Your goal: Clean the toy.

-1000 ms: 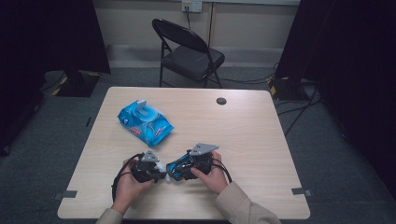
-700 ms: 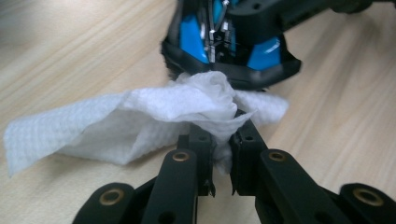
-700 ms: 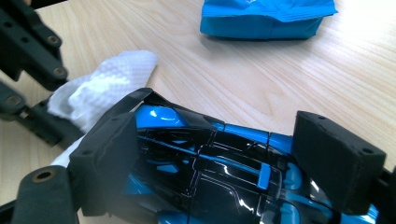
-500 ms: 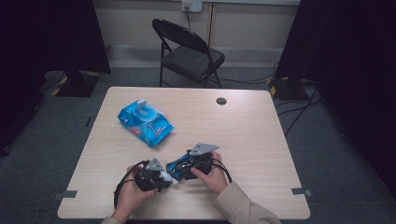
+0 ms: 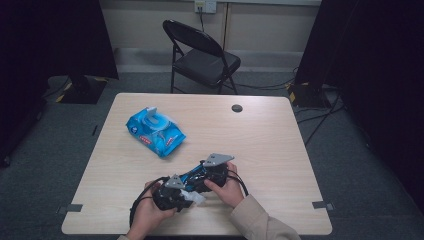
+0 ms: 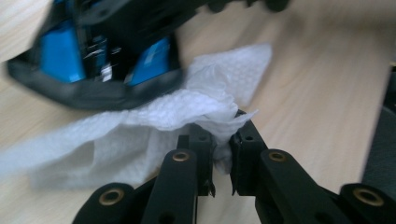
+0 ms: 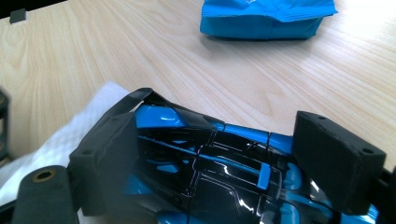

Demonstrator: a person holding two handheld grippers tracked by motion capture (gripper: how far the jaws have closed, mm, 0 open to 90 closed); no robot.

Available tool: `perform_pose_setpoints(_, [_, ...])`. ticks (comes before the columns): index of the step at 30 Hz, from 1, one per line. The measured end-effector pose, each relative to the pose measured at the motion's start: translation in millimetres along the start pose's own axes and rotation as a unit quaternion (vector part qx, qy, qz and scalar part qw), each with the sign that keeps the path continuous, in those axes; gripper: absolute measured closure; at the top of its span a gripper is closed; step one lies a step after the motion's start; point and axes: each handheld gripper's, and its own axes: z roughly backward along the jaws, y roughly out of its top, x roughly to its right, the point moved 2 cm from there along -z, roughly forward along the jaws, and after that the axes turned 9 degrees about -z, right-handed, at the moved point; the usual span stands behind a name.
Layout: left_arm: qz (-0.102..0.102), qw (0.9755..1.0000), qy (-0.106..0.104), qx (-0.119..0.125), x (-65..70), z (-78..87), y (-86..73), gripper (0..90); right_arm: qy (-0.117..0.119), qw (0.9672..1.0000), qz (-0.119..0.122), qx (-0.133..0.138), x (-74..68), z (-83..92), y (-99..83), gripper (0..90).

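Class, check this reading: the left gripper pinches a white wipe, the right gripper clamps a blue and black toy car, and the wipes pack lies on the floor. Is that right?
One thing is wrong: the pack lies on the table, as the high view shows. The rest stands: the left gripper pinches the wipe, and the right gripper clamps the car.

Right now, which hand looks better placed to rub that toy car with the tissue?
Probably left: the left gripper pinches the white wipe against the toy car, while the right gripper is occupied clamping the car.
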Motion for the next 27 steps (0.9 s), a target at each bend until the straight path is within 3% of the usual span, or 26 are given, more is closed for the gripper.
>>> perform_pose_setpoints(6, [-0.018,0.9997,-0.009,0.013,7.3,7.0,9.2,81.4,0.000,1.0000,0.000,0.000,0.0,0.0,0.0,14.8])
perform_pose_setpoints(16, [0.004,0.9992,0.010,0.039,-7.5,36.3,6.6,81.5,0.000,1.0000,-0.002,0.000,-0.1,-0.1,0.1,14.8])
perform_pose_setpoints(17, [0.010,0.9986,0.025,0.046,-14.8,47.3,5.4,81.5,0.000,1.0000,0.000,0.001,0.1,-0.2,0.1,14.8])
perform_pose_setpoints(21, [0.030,0.9968,0.059,0.045,-34.1,61.4,-2.9,81.5,0.000,1.0000,0.001,0.001,0.2,-0.2,0.1,14.8])
perform_pose_setpoints(26, [0.052,0.9950,0.080,0.029,-53.3,62.7,-16.5,81.5,0.000,1.0000,0.000,0.000,0.0,-0.1,0.0,14.8])
perform_pose_setpoints(27, [0.064,0.9942,0.085,0.019,-62.1,59.6,-23.8,81.4,0.000,1.0000,0.000,0.000,0.0,-0.1,0.0,14.8])
